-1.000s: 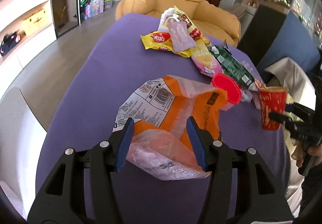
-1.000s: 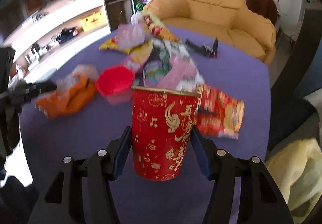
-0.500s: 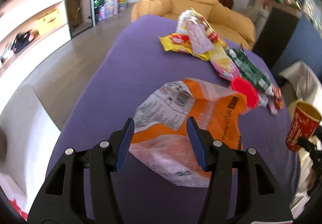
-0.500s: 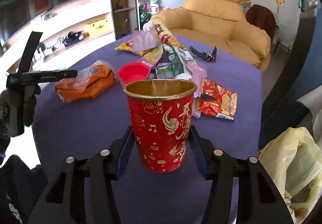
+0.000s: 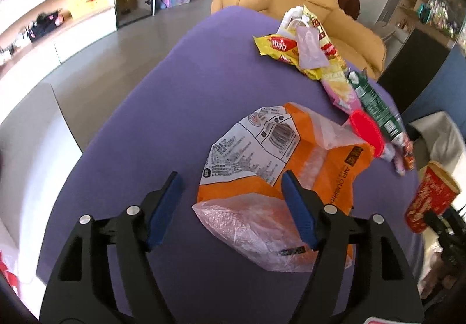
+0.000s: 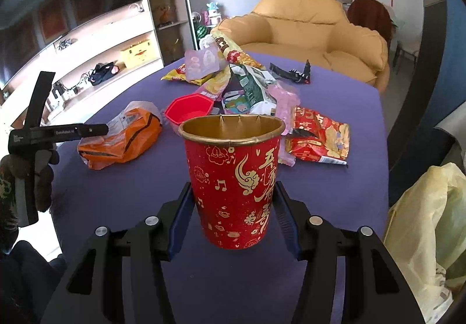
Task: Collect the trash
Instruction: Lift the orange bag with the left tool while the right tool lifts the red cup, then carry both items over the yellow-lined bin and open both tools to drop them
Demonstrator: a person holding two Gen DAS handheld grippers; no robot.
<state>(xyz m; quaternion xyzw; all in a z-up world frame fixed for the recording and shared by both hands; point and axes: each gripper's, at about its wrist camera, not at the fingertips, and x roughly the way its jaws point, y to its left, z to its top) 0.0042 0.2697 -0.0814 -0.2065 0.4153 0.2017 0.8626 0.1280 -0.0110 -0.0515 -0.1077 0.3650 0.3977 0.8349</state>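
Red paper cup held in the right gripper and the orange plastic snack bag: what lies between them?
Bare purple tablecloth only, between cup and bag, per the right wrist view.

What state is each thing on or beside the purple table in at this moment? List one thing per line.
Cup: upright, empty, held between the right hand-held gripper pads.
Orange bag: crumpled, lying flat, not gripped.
Left hand-held gripper: open over the orange bag; its jaws have just been opening.
Red tub: open, on the table.
Red packet: torn open, flat.
Yellow bag: slack, beside the table.
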